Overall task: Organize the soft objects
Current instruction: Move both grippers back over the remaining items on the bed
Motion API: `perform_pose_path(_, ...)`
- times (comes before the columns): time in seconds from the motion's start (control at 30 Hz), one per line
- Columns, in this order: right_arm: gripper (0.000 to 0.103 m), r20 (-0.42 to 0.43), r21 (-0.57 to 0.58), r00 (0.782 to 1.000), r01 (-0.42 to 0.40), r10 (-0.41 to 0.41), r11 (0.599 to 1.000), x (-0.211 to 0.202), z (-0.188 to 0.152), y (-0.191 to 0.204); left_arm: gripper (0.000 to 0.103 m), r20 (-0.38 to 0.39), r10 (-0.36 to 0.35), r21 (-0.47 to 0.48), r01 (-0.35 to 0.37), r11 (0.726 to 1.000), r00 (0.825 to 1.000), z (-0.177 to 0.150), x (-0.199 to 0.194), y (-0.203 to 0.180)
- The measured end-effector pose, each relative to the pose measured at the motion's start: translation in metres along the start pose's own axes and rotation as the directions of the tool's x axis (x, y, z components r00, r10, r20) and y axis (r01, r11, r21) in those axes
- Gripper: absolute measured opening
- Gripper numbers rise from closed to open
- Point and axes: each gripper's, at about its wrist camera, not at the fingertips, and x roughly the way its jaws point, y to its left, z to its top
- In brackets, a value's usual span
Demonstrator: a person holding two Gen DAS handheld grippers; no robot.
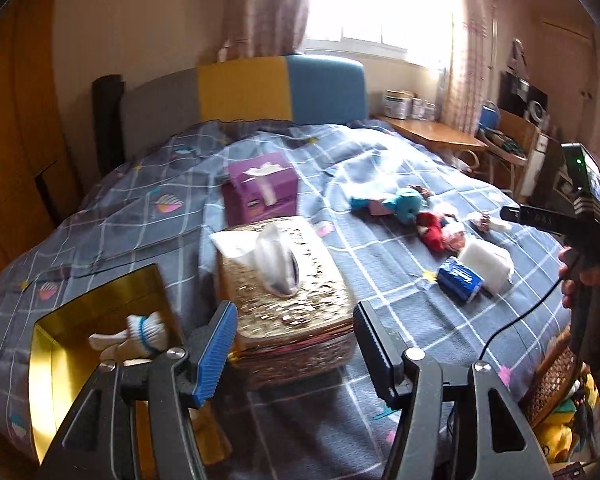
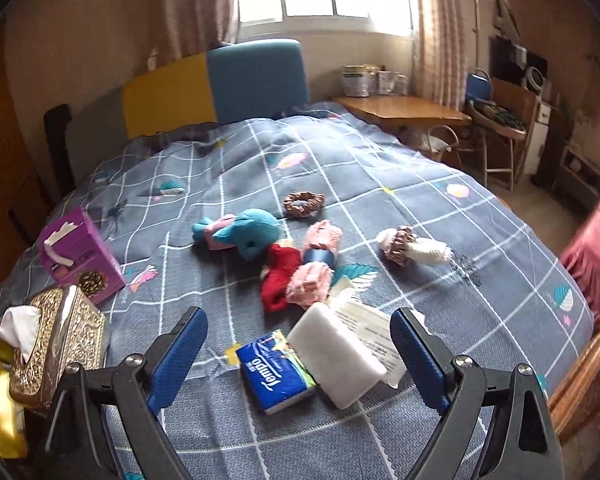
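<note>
Between the spread, empty fingers of the right gripper [image 2: 296,356] lie a blue Tempo tissue pack [image 2: 276,372] and a white packet [image 2: 334,354], touching. Beyond them: red sock [image 2: 278,276], teal plush [image 2: 252,232]. Left gripper [image 1: 296,344], released too, hovers near the gold tissue box [image 1: 288,284]; a white glove [image 1: 134,336] sits in the gold tray [image 1: 56,352], left.

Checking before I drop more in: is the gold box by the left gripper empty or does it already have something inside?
Not empty. The gold box is open-topped, and a white glove with blue cuff bands lies inside it.
</note>
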Motion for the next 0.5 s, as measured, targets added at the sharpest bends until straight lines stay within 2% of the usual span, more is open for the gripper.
perform_pose_path(0.2, 0.093, -0.013, 0.076, 1.000, 0.008, -0.007, 0.997, 0.000, 0.001, -0.028, 0.061, 0.011, -0.054, 0.081, 0.053, 0.995, 0.999, 0.016, 0.006, -0.030)
perform_pose_path(0.27, 0.093, -0.022, 0.108, 1.000, 0.008, -0.006, 0.994, 0.000, 0.001, -0.039, 0.061, -0.004, -0.101, 0.115, 0.101, 0.988, 0.995, 0.022, 0.012, -0.045)
perform_pose_path(0.33, 0.094, -0.037, 0.140, 0.999, 0.006, 0.000, 0.990, 0.002, 0.000, -0.050, 0.061, -0.035, -0.157, 0.128, 0.160, 0.979, 0.987, 0.026, 0.021, -0.060)
perform_pose_path(0.4, 0.094, -0.053, 0.170, 0.999, 0.002, 0.007, 0.985, 0.004, -0.001, -0.059, 0.061, -0.083, -0.223, 0.137, 0.233, 0.963, 0.971, 0.029, 0.035, -0.078)
perform_pose_path(0.5, 0.094, -0.068, 0.202, 0.998, -0.001, 0.015, 0.979, 0.007, -0.002, -0.070, 0.061, -0.143, -0.267, 0.154, 0.288, 0.945, 0.953, 0.029, 0.060, -0.105)
